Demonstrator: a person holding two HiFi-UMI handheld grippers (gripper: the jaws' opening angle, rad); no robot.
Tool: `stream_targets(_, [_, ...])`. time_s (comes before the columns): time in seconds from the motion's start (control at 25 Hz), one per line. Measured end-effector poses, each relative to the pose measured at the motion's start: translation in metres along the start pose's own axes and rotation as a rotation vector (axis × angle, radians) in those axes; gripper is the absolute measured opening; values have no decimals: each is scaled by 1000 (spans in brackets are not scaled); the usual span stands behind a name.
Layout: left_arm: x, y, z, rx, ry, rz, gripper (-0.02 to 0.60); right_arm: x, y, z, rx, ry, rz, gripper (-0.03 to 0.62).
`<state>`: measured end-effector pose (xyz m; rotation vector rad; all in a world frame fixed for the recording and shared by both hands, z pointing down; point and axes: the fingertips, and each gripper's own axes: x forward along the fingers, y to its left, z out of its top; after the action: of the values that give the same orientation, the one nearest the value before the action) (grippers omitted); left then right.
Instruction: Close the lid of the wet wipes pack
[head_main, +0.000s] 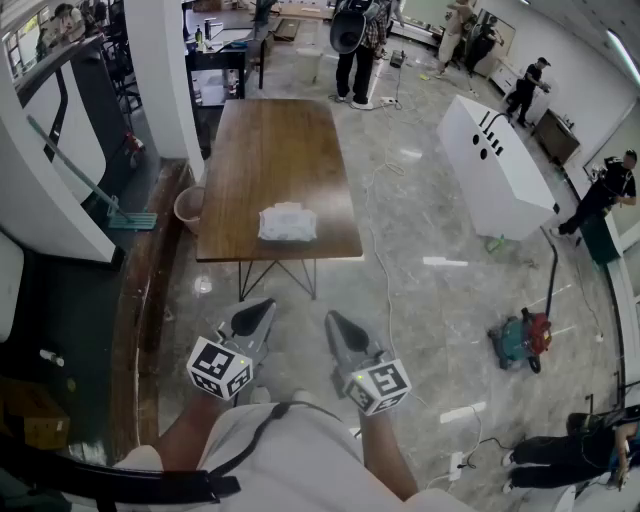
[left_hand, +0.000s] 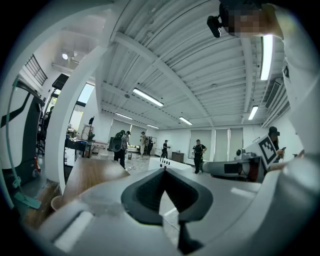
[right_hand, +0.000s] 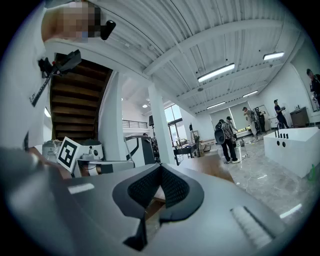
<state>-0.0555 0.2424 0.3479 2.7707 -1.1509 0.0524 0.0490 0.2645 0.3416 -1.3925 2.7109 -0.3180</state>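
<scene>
Your left gripper (head_main: 256, 312) and right gripper (head_main: 336, 324) both have their jaws pressed together on nothing, held level and close to your body. The wet wipes pack (head_main: 288, 222) lies well ahead of them, near the closest edge of the counter (head_main: 275, 150). Step in first, then push the lid down flat with a closed tip. The pack looks soft, white and crinkly. The counter is smooth brown wood on thin legs.

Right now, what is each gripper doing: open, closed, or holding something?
Left gripper: closed, nothing between its jaws.
Right gripper: closed, nothing between its jaws.
</scene>
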Motion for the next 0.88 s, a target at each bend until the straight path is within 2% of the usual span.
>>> stream_targets(0.32, [-4,1,-1,1,-12,-14,3,0,8,-1,-10,11,-11,9])
stream_targets(0.48, [-9,2,-1,-8,-16,-36,3,3,15,0,19,3,2,9])
stream_targets(0.68, [-10,8,-1,3,-13,-54,3,4,14,1,42,-14,-43,9])
stream_targets(0.88, [-17,23,-4,10,-9,-48,3,14,22,-3,40,-9,-49,9])
